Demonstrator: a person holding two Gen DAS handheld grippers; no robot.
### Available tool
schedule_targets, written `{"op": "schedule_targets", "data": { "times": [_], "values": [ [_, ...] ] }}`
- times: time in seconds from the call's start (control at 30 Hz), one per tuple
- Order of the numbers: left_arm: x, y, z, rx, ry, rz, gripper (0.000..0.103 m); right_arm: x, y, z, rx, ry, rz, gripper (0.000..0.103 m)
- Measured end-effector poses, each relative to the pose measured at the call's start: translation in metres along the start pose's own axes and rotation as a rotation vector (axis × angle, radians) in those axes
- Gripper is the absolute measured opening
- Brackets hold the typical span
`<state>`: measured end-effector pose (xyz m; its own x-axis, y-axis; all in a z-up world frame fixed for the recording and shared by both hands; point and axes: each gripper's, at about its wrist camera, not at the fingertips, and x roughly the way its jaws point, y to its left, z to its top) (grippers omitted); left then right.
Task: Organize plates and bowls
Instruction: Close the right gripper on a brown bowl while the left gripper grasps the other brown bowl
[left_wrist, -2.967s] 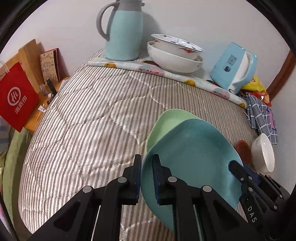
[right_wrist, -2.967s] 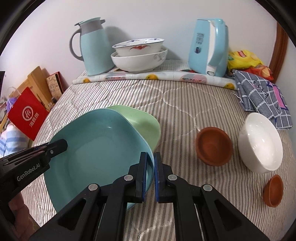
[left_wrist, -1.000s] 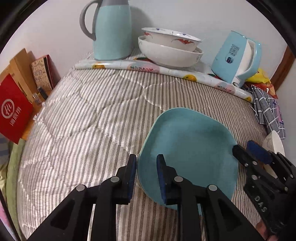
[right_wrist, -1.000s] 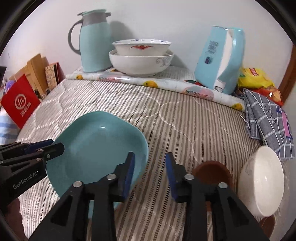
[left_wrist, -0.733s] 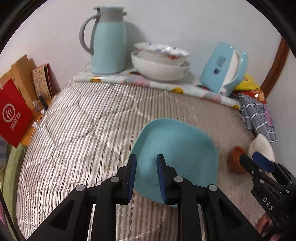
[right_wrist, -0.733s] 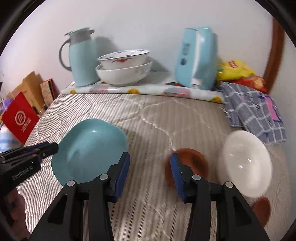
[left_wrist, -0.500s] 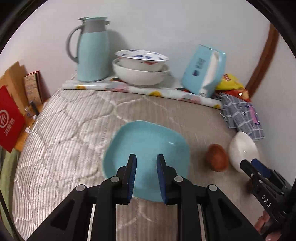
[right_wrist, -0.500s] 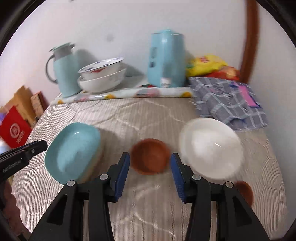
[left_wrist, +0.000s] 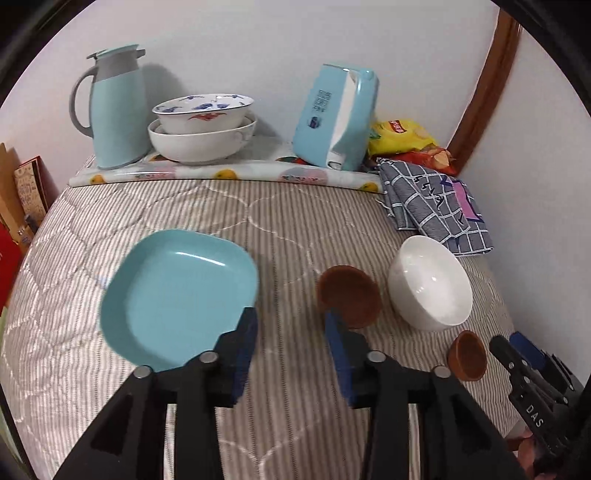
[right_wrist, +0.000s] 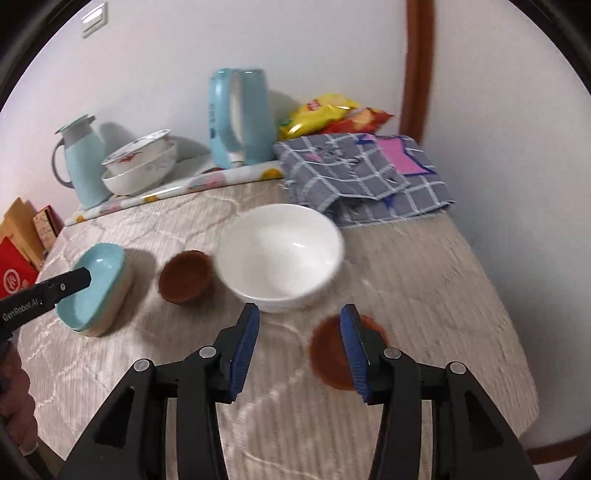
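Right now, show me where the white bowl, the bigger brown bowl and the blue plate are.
white bowl (right_wrist: 280, 254): right wrist view, inside of the bowl.
bigger brown bowl (left_wrist: 349, 291): left wrist view, middle of its hollow.
blue plate (left_wrist: 177, 295): left wrist view, flat centre of the plate.

Small brown bowl (right_wrist: 332, 354) blurred (right claw (right_wrist: 299, 347) finger partly covers it).

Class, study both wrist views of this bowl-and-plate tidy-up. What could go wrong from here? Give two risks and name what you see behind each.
1. The white bowl and both brown bowls sit on soft quilted fabric; a nudge could tip them.
2. The right gripper straddles the small bowl's rim beside the white bowl, so closing might knock it.
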<state>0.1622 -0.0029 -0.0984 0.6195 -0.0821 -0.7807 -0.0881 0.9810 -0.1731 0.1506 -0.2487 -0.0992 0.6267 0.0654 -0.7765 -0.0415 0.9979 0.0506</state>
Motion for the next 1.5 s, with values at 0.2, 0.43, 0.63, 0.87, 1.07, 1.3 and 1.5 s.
{"op": "schedule_targets", "data": {
  "times": [0.2, 0.43, 0.63, 0.87, 1.07, 1.3, 1.5],
  "values": [
    [0.020, -0.016, -0.002, 0.004, 0.027, -0.012, 0.038, 0.008, -0.029, -0.012, 0.035, 0.031, -0.022, 0.046],
    [0.044, -0.027, 0.001, 0.003, 0.060, -0.039, 0.038, 0.023, -0.054, -0.019, 0.081, 0.048, -0.023, 0.046],
    [0.065, -0.030, 0.003, -0.007, 0.089, -0.039, 0.038, 0.038, -0.062, -0.022, 0.094, 0.065, -0.004, 0.046],
    [0.085, -0.032, 0.004, 0.001, 0.136, -0.023, 0.038, 0.054, -0.067, -0.026, 0.107, 0.093, 0.018, 0.046],
    [0.100, -0.032, 0.004, -0.016, 0.169, -0.005, 0.038, 0.067, -0.066, -0.029, 0.099, 0.117, 0.032, 0.044],
    [0.110, -0.030, 0.005, -0.038, 0.164, -0.017, 0.038, 0.077, -0.070, -0.033, 0.111, 0.146, 0.043, 0.038],
    [0.117, -0.029, 0.006, -0.053, 0.153, -0.035, 0.037, 0.081, -0.067, -0.033, 0.103, 0.145, 0.044, 0.028]
  ]
}}
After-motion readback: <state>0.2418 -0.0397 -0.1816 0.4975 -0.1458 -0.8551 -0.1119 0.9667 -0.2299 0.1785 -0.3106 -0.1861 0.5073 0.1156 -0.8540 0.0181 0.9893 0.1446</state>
